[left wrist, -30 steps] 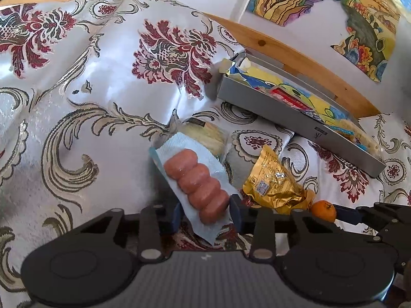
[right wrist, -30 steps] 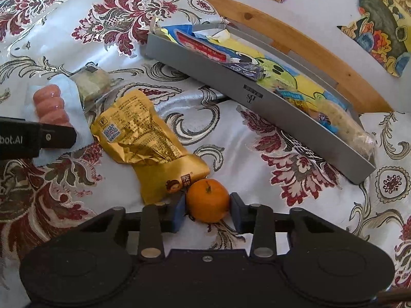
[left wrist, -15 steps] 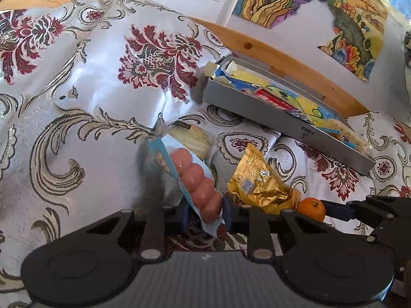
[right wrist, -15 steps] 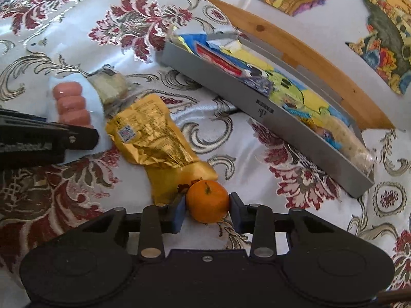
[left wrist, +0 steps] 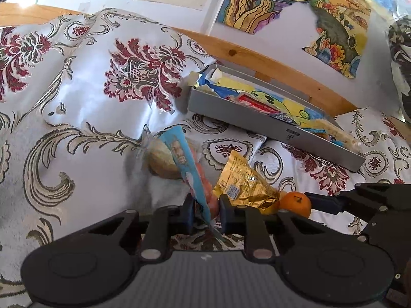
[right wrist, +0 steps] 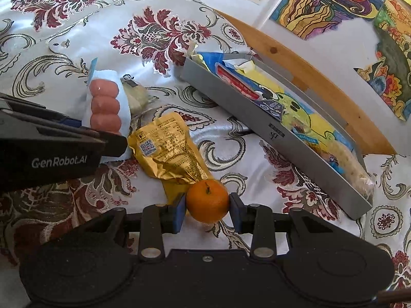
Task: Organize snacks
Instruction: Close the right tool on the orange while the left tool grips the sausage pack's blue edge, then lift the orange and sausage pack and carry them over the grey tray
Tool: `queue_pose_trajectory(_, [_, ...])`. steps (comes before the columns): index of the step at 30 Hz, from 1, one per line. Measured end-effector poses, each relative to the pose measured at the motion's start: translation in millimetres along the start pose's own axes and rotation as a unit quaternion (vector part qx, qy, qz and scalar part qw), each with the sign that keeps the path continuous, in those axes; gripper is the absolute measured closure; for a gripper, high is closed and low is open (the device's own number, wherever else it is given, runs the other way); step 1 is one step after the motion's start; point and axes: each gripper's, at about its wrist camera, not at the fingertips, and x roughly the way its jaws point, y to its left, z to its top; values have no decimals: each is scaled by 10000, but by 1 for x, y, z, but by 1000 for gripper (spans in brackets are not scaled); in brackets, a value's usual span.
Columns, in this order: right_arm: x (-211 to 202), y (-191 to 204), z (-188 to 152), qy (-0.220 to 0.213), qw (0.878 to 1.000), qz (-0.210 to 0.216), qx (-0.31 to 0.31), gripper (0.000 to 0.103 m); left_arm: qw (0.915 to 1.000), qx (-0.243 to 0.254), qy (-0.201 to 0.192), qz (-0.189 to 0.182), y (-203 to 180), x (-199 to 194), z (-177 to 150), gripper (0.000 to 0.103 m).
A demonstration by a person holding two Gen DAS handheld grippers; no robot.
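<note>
My right tongs [right wrist: 207, 210] are clamped on a small orange [right wrist: 207, 200], both pads against its sides, just above the floral cloth [right wrist: 77, 38]; my left tongs [left wrist: 204, 213] pinch the lower end of a sausage packet [right wrist: 106, 105], which stands tilted on edge between the pads. Just beyond the orange lies a crumpled gold snack pouch [right wrist: 167, 148], touching it, and behind the sausages sits a pale wrapped snack [right wrist: 136, 96]; farther back, a long grey tray [right wrist: 246, 113] full of bright wrappers lies slanted near the wooden rail [right wrist: 295, 61].
</note>
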Motion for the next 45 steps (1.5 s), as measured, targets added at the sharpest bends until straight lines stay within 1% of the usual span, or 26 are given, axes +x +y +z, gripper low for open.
queue_pose_trajectory(8, [0,0,0,-25,10000,4,-16,66,10000,57,-52,-47,-2,0,0,85])
queue_pose_trajectory(11, [-2,1,1,-49,10000,10,-29,66,9999,84,-128,-77,-3,-3,0,86])
queue_pose_trajectory(21, [-2,2,1,-94,9999,-3,-47,66,9997,108,-201,-67,-4,-4,0,86])
queue_pose_trajectory(34, [-8,3,3,-303,9994,-80,-111,66,9994,160,-296,-127,-7,-9,3,86])
queue_pose_trajectory(45, [-18,-3,8,-537,9982,-241,-93,66,9982,169,-562,-86,-15,-19,15,86])
